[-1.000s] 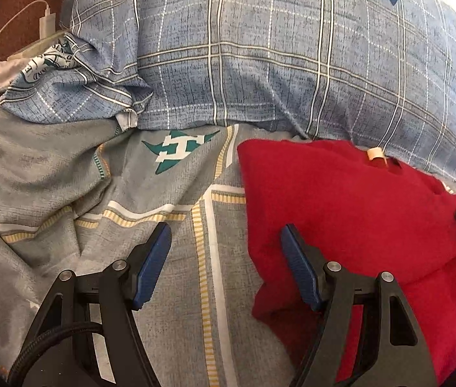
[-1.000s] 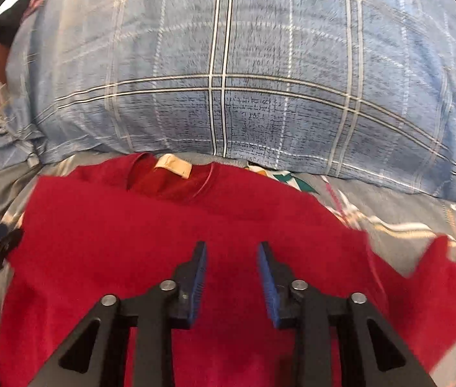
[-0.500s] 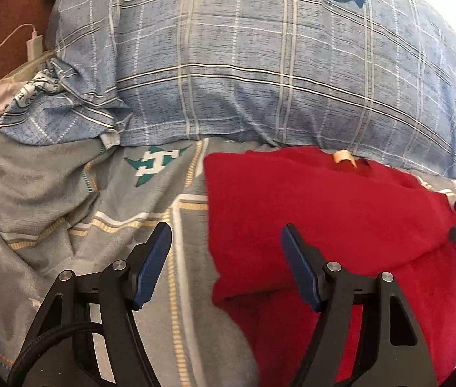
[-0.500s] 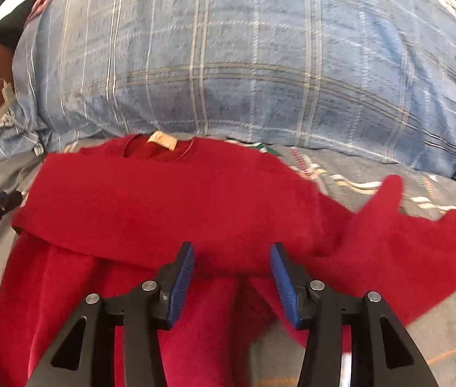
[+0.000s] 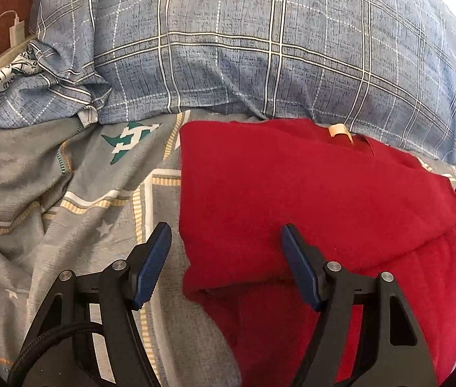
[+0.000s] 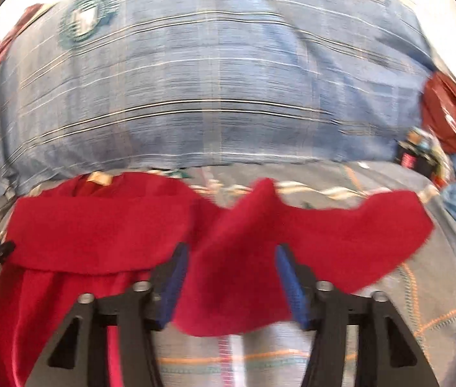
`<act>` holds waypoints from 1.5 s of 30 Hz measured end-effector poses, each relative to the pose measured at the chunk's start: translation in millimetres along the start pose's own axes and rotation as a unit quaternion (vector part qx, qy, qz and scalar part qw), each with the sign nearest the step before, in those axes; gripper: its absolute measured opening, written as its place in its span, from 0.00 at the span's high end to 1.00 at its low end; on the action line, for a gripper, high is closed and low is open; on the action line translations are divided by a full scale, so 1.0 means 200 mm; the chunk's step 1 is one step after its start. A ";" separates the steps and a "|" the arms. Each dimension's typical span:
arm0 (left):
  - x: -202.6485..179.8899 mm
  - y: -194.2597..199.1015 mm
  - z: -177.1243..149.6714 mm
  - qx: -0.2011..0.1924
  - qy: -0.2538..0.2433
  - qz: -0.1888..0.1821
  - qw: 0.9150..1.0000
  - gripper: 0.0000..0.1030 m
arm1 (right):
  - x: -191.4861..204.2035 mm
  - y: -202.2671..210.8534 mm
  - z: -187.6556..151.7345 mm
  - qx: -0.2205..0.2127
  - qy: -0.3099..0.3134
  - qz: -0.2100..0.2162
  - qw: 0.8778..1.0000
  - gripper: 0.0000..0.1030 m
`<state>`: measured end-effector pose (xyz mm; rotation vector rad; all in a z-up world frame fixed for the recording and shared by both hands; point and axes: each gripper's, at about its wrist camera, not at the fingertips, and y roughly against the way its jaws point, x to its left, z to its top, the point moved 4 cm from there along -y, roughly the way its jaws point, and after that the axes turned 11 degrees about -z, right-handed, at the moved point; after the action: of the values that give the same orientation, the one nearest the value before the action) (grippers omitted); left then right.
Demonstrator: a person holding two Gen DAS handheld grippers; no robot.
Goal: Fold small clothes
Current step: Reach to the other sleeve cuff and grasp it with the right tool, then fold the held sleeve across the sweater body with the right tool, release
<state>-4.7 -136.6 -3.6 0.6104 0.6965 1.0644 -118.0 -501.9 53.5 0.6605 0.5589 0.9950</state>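
Right wrist view is motion-blurred; fabric edges and the clutter at far right can't be read properly. Left view is sharp.

Red sweater point(image 5: 308, 200) lies on the grey patterned bedsheet point(image 5: 76, 213), collar end against the blue plaid pillow point(image 5: 228, 48). Top part is folded down over the body, with the fold edge running across near the grippers. Its lower end is cut off by the frame in both views.

Only the left view shows the beige neck label point(image 5: 337, 129) clearly, plus a white charger and cable point(image 5: 15, 30) at top left. Only the right view shows the sleeve point(image 6: 341, 235) spread out to the right on the sheet; the left view catches just a bunched bit of it at the edge.

Left gripper point(image 5: 224, 264): jaws wide, angled down over the sweater's left edge, one finger over the sheet and one over the red fabric, gripping nothing.

Right gripper point(image 6: 231, 283): jaws have just been opening. Sleeve fabric sits between the fingers, but the pads don't look pressed on it. Blur makes contact hard to confirm.
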 end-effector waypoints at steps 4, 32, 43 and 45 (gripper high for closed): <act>0.00 -0.01 -0.01 0.000 0.002 -0.001 1.000 0.31 | -0.26 -0.07 -0.01 0.014 -0.032 -0.046 0.998 0.39; 0.01 -0.02 -0.01 -0.005 0.017 -0.008 1.000 0.31 | -1.00 -0.48 0.04 0.066 -0.253 -0.043 0.964 0.91; 0.05 0.06 0.03 -0.024 0.039 -0.011 0.999 0.31 | -1.16 0.13 0.33 -0.085 -0.218 -0.115 0.965 0.94; 0.07 0.10 0.04 -0.036 0.047 -0.016 0.998 0.31 | -1.11 0.25 0.39 -0.105 -0.209 -0.093 0.968 0.94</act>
<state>-5.2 -117.8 13.2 0.4889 0.7434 1.0896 -189.3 -700.4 170.7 0.5944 0.1376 0.6996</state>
